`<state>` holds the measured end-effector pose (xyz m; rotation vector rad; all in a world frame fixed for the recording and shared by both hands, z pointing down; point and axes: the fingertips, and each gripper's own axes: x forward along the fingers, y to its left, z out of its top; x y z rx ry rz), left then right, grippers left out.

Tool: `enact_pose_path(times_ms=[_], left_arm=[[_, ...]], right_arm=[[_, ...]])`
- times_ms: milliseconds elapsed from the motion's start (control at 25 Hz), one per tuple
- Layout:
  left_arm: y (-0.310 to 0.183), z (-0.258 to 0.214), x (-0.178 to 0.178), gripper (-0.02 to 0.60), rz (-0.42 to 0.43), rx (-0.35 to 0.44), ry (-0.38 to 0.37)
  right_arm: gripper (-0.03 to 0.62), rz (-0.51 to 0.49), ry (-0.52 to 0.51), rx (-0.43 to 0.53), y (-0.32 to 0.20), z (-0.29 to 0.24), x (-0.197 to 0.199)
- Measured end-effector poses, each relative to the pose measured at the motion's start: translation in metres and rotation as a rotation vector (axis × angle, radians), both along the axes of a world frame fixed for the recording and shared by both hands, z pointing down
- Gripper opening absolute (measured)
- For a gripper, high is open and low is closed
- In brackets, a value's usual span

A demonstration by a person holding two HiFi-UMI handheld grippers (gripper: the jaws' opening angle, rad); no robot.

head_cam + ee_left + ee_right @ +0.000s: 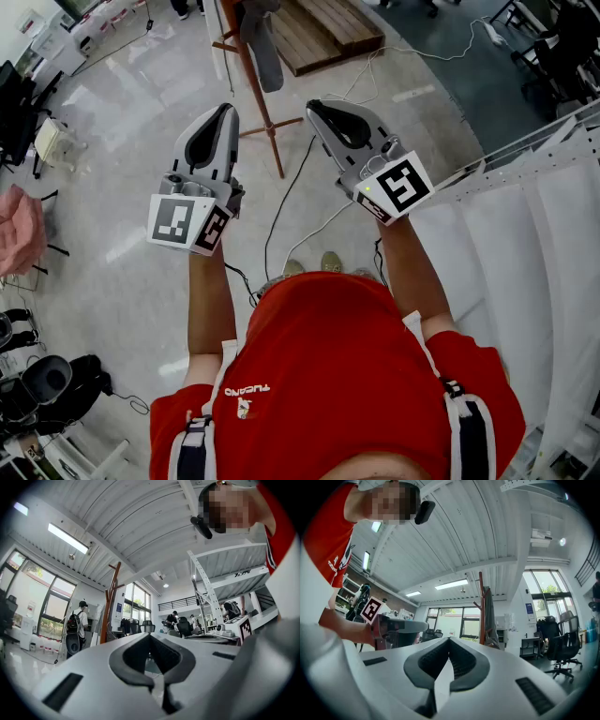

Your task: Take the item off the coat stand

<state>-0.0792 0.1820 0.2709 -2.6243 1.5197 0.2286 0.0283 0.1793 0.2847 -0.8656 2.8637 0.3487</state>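
A reddish wooden coat stand (253, 75) rises from the floor ahead of me, and a grey item (266, 47) hangs down its pole. I hold both grippers side by side at chest height, short of the stand's legs and pointing toward it. The left gripper (229, 108) is shut with nothing in it, and the right gripper (311, 105) is shut and empty too. The stand (110, 603) rises beyond the left gripper (149, 635) in the left gripper view. From the right gripper (449, 639), the stand (481, 606) and its grey item (489, 618) appear just right of centre.
Cables (279, 211) trail over the glossy floor by the stand's base. A wooden pallet (323, 28) lies behind it. White stairs with a railing (525, 187) run along my right. A pink cloth on a rack (19, 230) is at far left. A person with a backpack (77, 620) stands farther off.
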Motion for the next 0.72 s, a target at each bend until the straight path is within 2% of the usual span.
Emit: enact_pose_path(times_ms=[320,720], left_arm=[[-0.005,0.004,-0.027,0.009,0.015,-0.005,0.014],[-0.033,0.005,-0.067,0.009,0.034,0.0,0.028]], right_arm=[[0.025,-0.032,-0.037,-0.049,-0.007,0.006,-0.022],[0.025,-0.018,-0.02,-0.077,-0.056,-0.004,-0.04]])
